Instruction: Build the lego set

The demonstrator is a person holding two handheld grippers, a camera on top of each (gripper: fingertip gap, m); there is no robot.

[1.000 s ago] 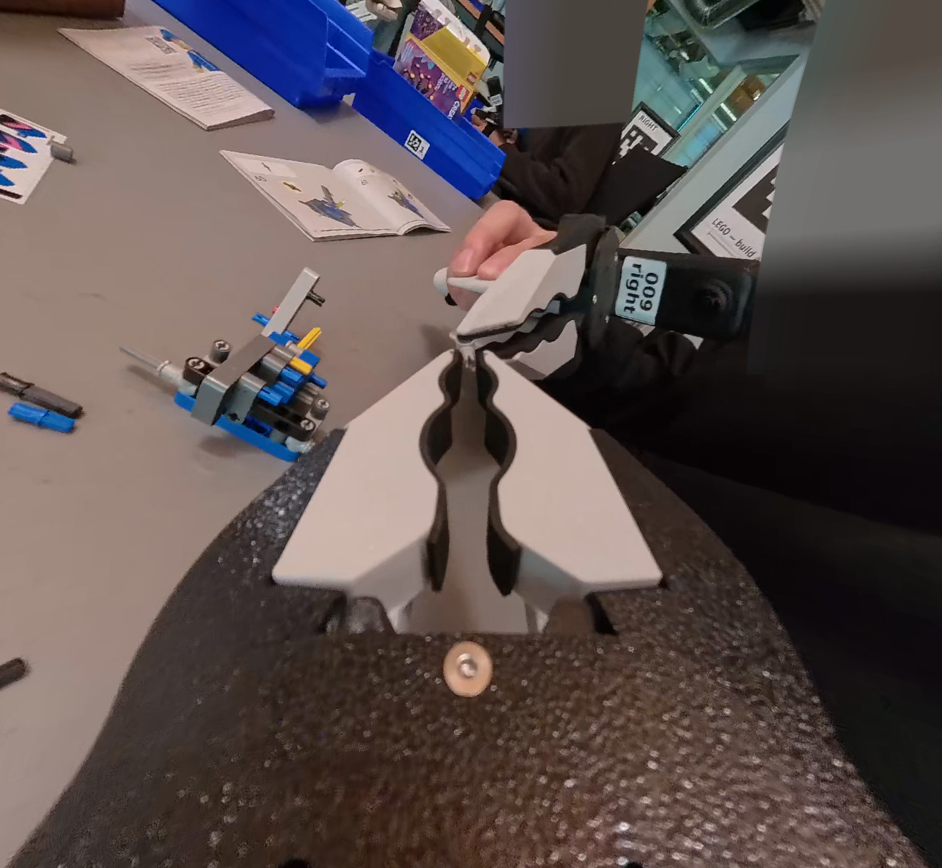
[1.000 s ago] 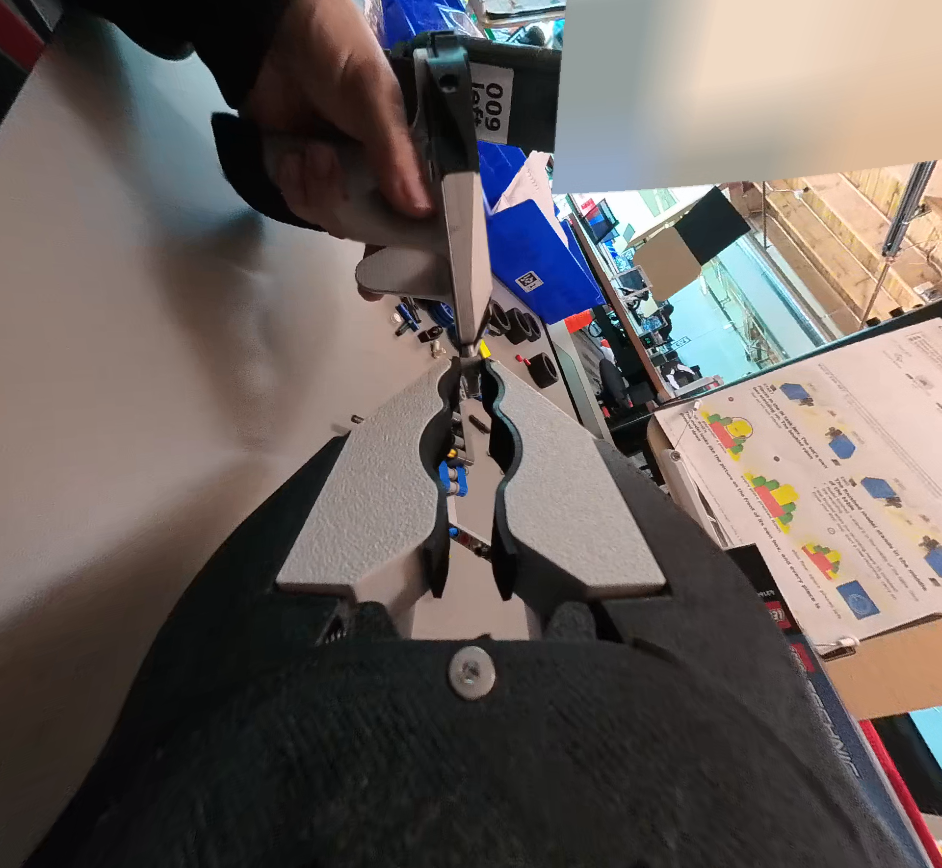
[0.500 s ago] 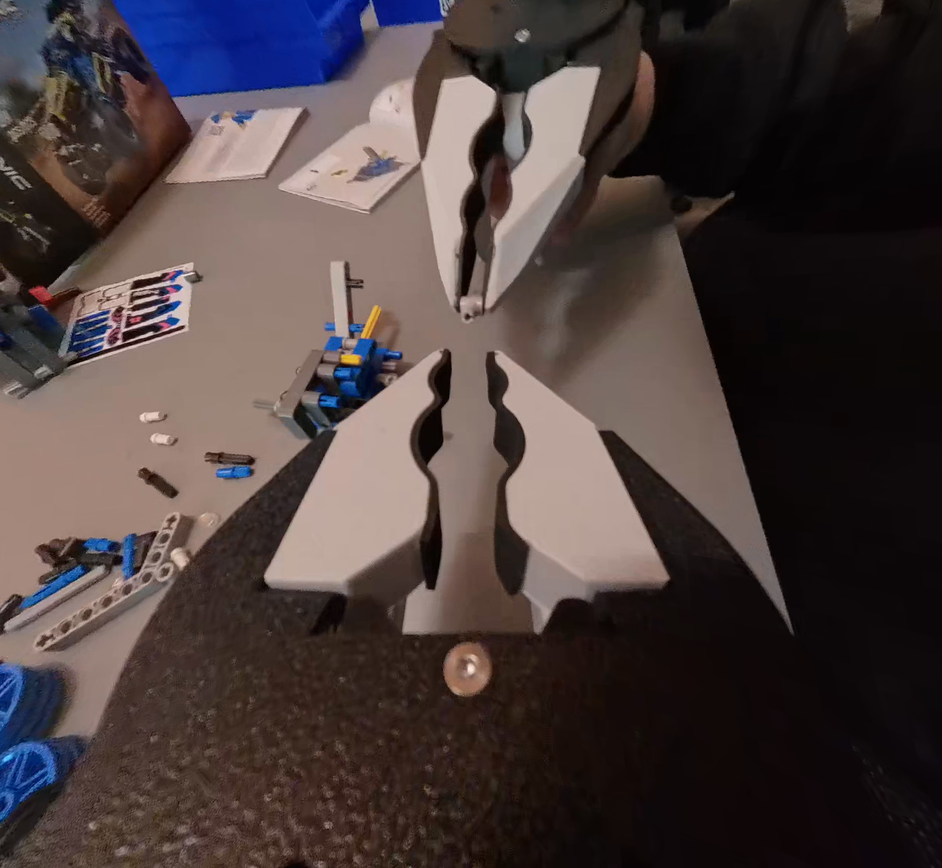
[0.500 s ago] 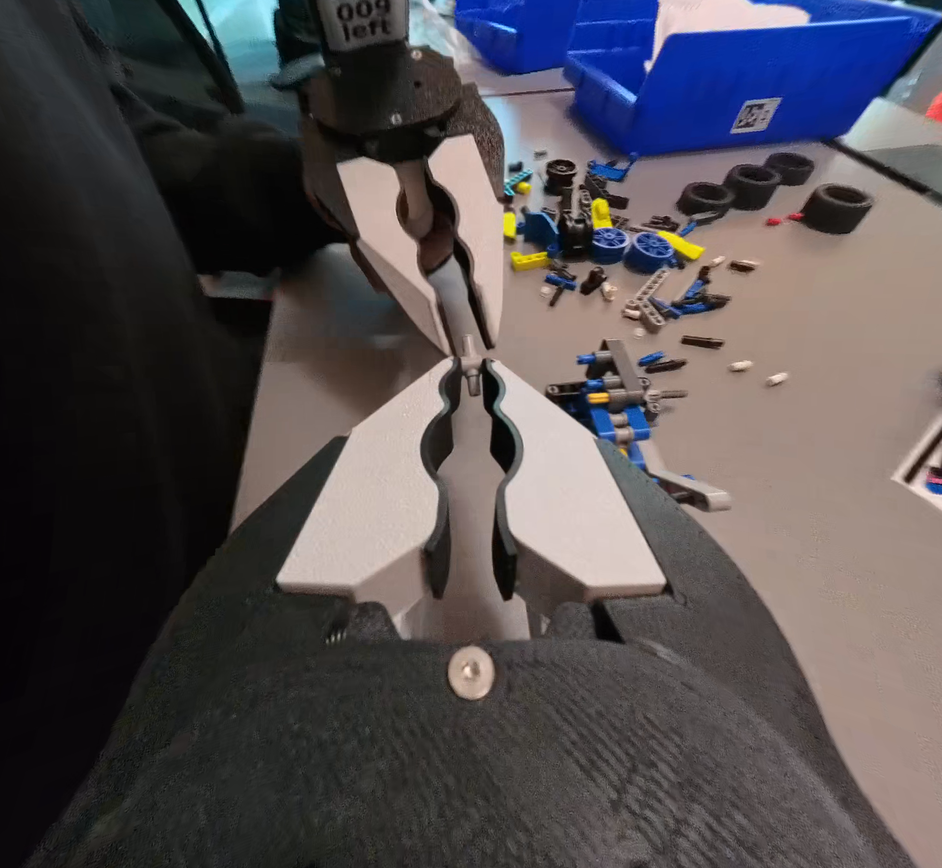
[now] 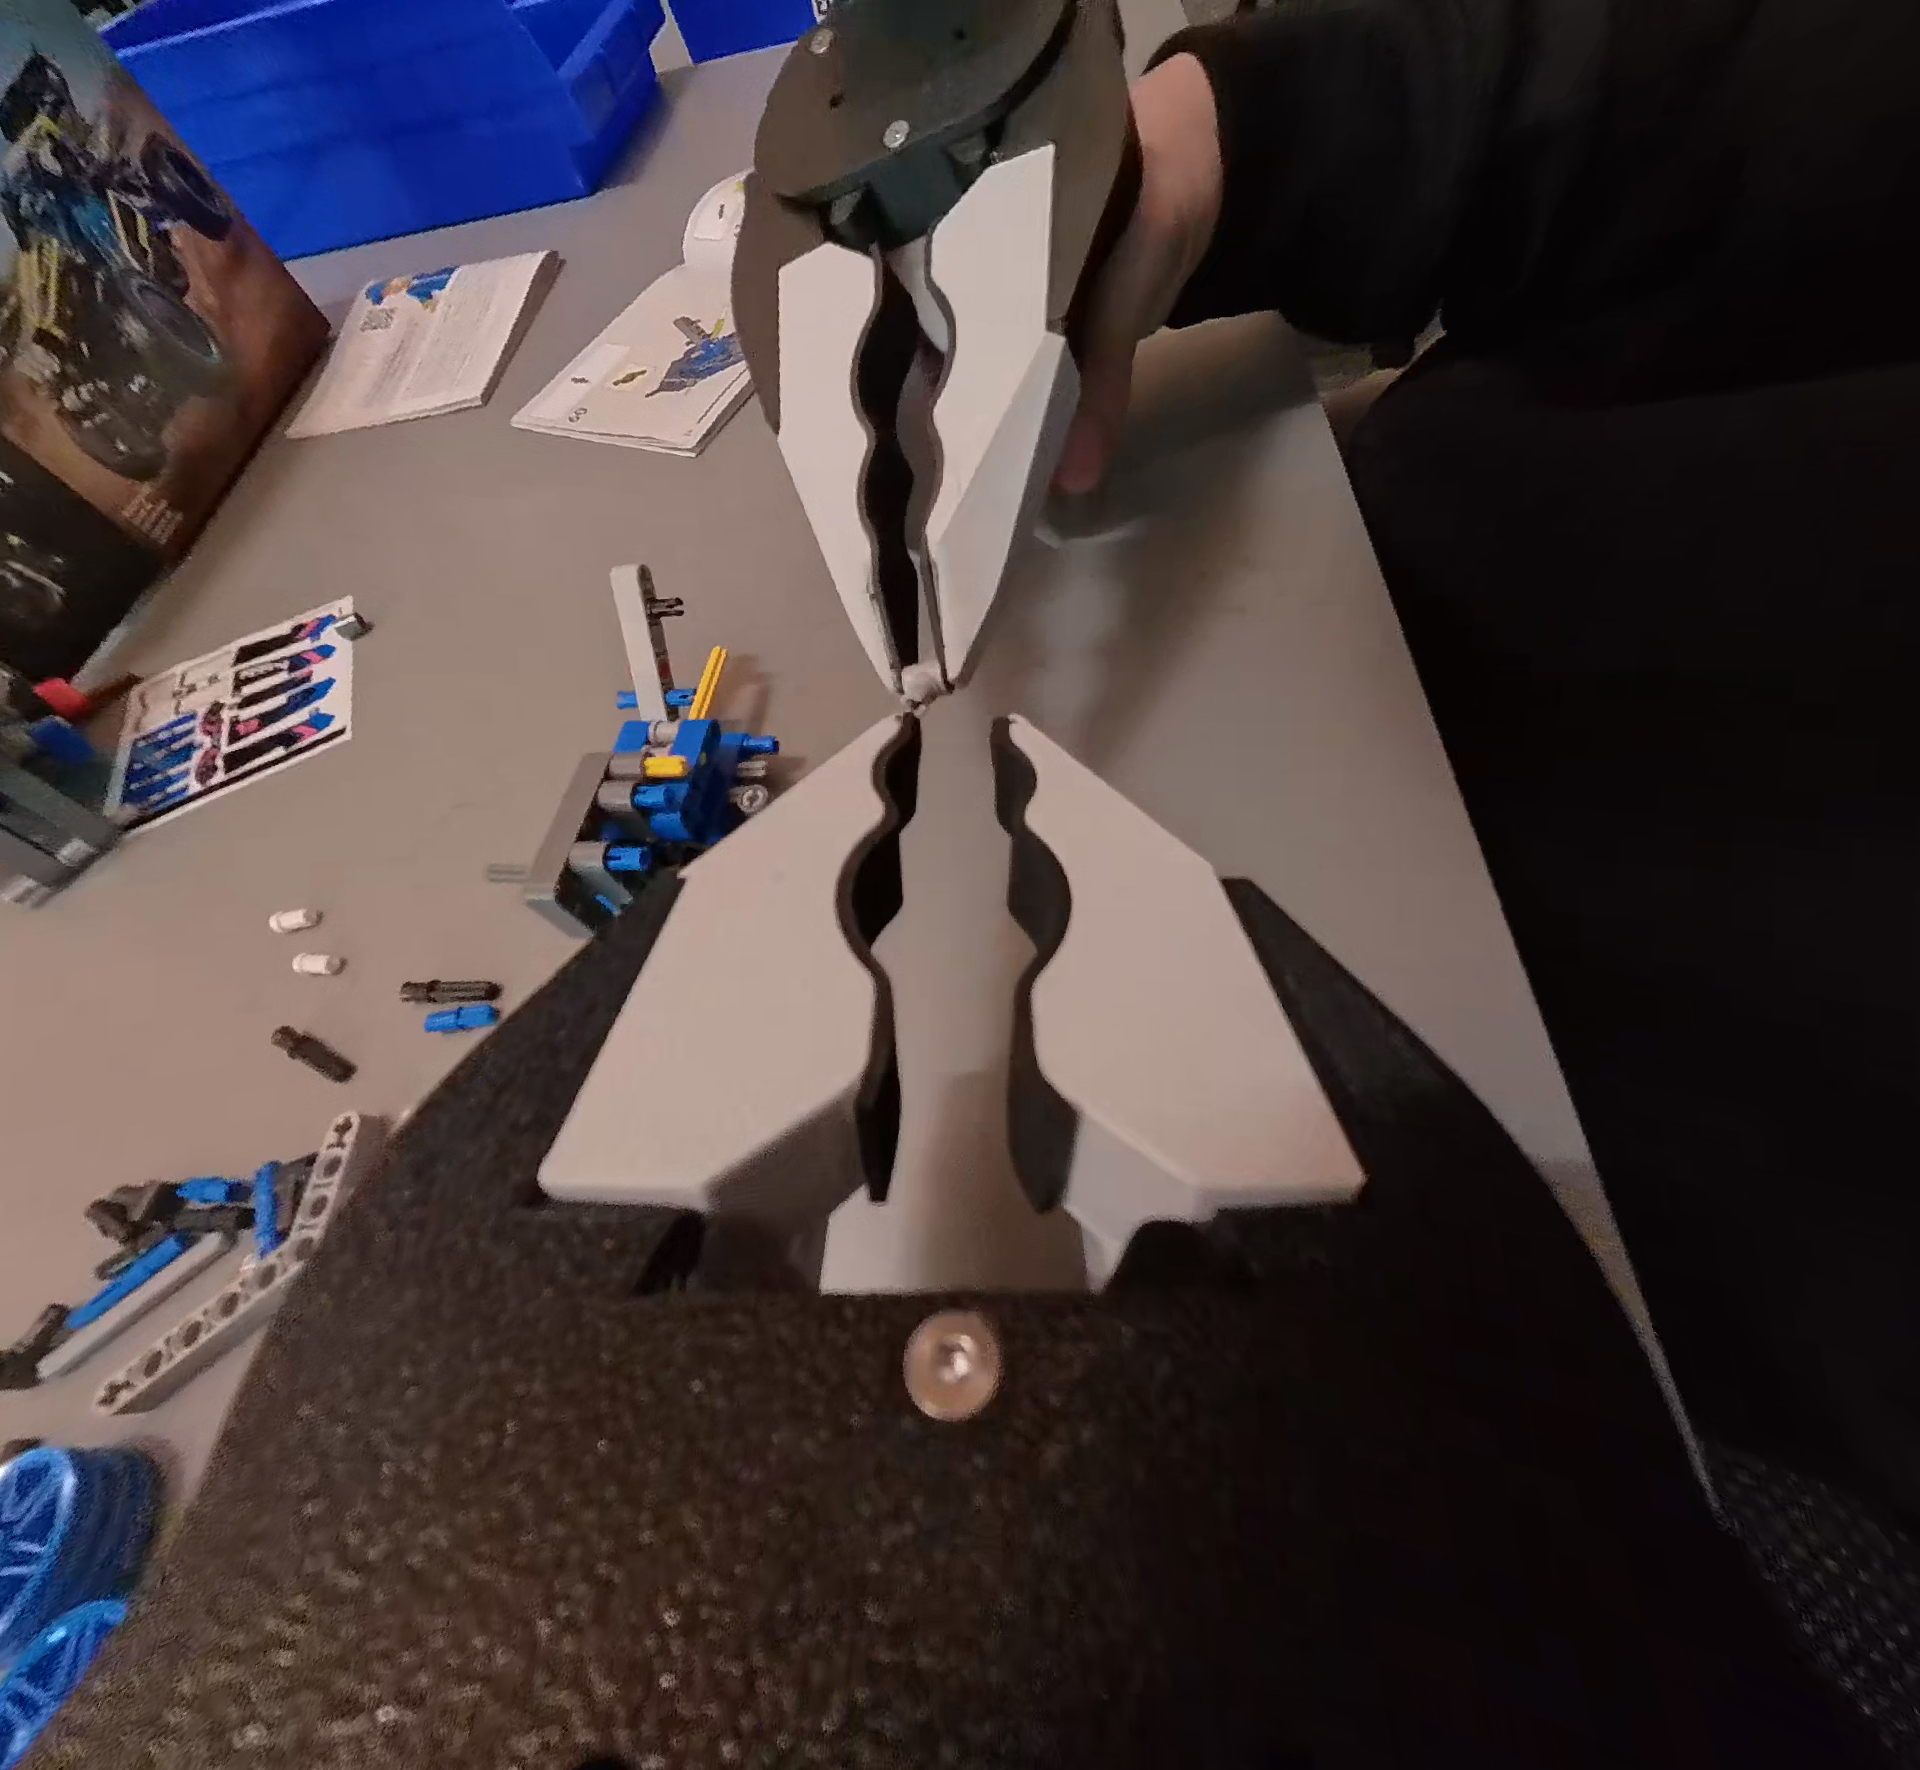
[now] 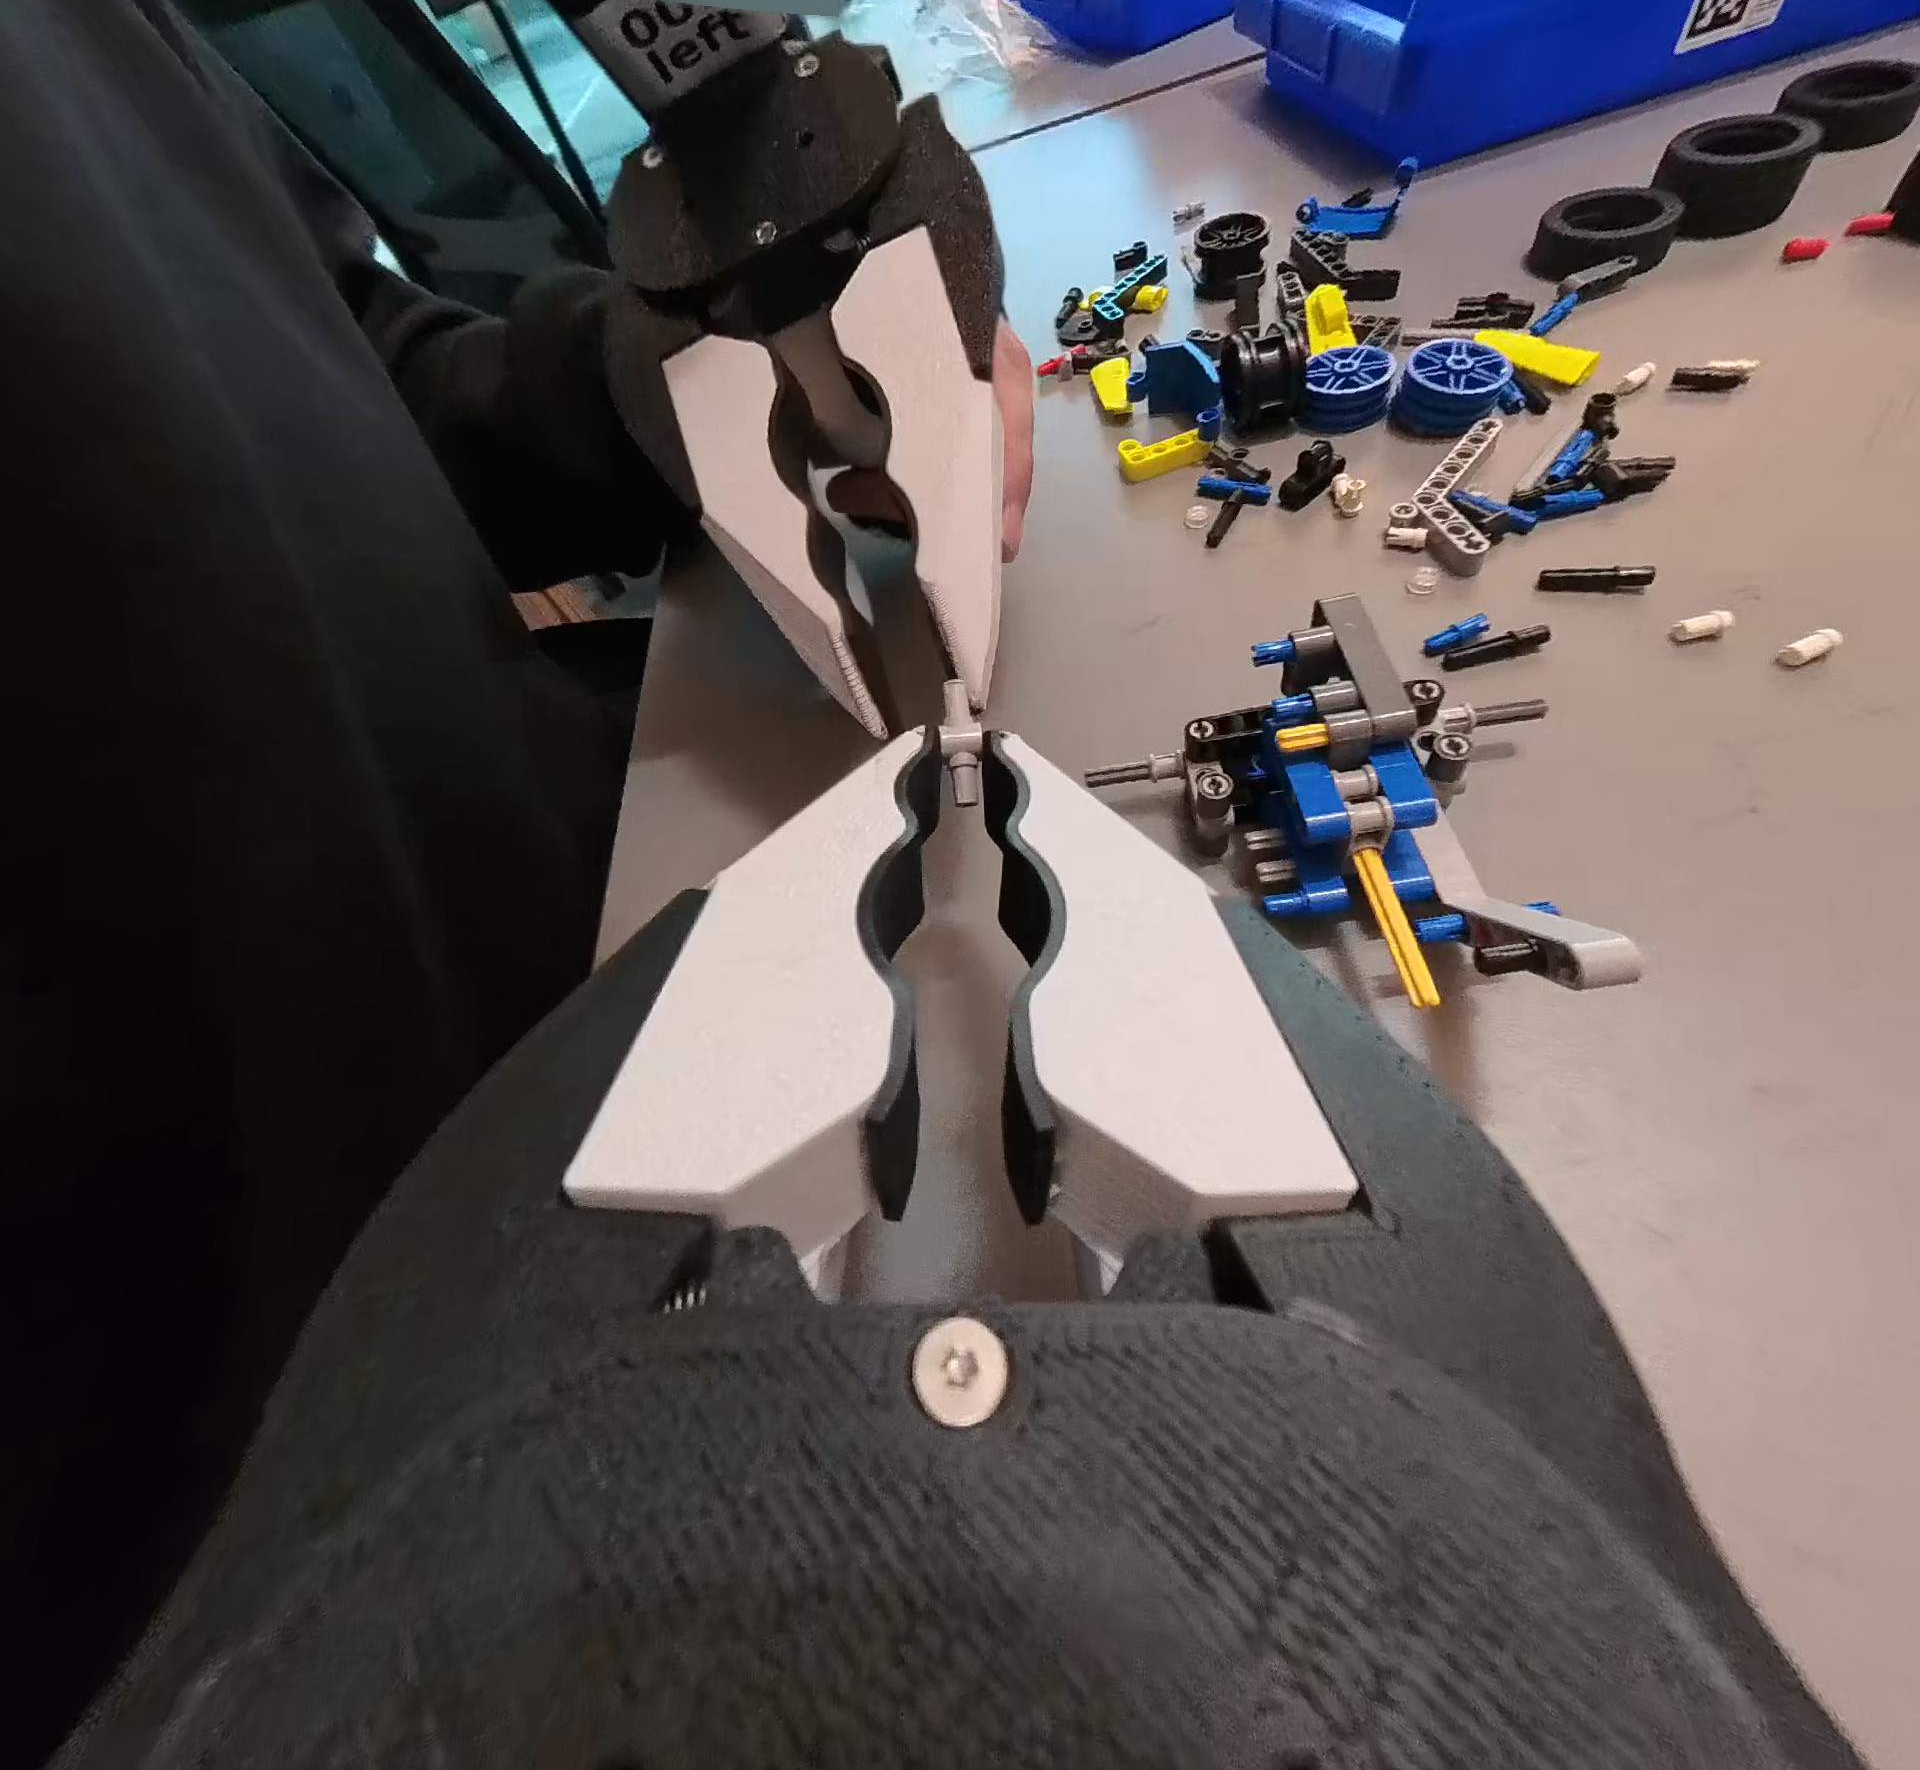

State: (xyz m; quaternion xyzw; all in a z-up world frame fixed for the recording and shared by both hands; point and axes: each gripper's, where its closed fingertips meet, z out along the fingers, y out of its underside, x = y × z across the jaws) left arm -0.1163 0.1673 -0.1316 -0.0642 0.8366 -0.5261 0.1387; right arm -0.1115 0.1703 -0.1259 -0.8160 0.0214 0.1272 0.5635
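Pinching small grey pin (image 6: pixel 962 762) lengthwise in closed right claw (image 6: pixel 956 741), tip-to-tip with open, empty left claw (image 5: pixel 951 725), blue-grey assembly (image 6: pixel 1351 790) lying on counter (image 6: pixel 1558 1201) nearer right claw

The left gripper (image 5: pixel 951 733) is holding its fingers apart over the grey table (image 5: pixel 468 525), while the right gripper (image 5: pixel 920 681) is pinching a small grey piece (image 5: pixel 918 683) just beyond; a blue-grey assembly (image 5: pixel 655 785) is lying left.
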